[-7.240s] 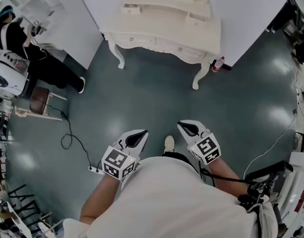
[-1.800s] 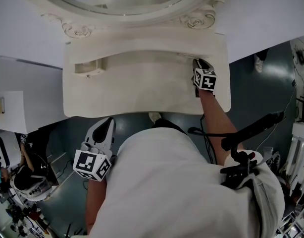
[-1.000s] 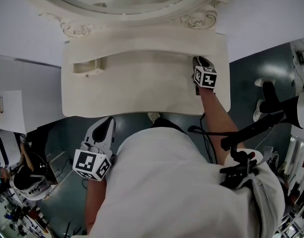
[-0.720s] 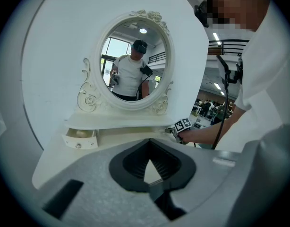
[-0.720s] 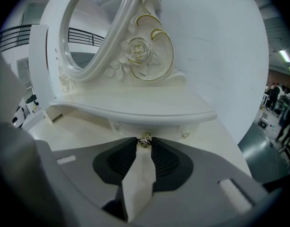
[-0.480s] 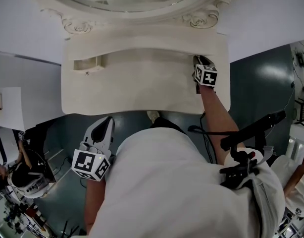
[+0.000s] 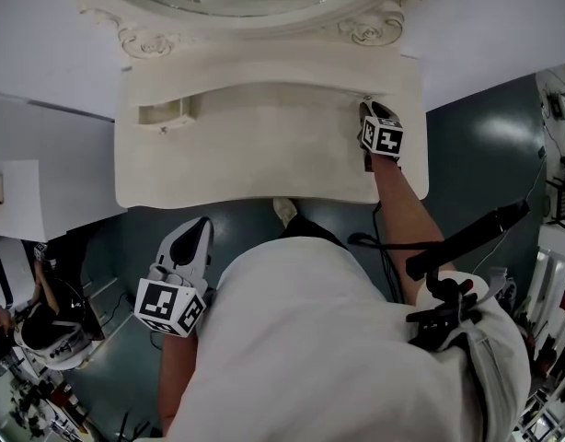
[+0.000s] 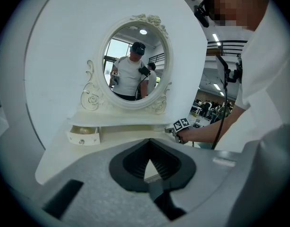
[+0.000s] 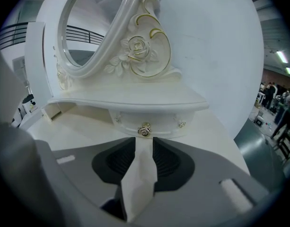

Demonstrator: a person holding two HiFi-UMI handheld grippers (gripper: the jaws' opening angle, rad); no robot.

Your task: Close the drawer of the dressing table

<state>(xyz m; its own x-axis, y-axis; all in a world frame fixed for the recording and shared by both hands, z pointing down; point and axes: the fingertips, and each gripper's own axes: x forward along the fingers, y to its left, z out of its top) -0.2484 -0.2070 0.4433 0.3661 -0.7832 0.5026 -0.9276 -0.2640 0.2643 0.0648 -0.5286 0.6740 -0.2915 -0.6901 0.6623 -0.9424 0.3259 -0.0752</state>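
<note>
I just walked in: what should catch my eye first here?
An ornate cream dressing table with a big oval mirror fills the view. At its right end the right claw sits just before a gold drawer knob, jaws having just opened wider, nothing between them. At the left end a small drawer stands open.

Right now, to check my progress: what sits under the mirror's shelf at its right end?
A small drawer with a gold knob sits there, seemingly pushed in beneath the shelf. Its contents cannot be seen, because the drawer front covers them.
</note>
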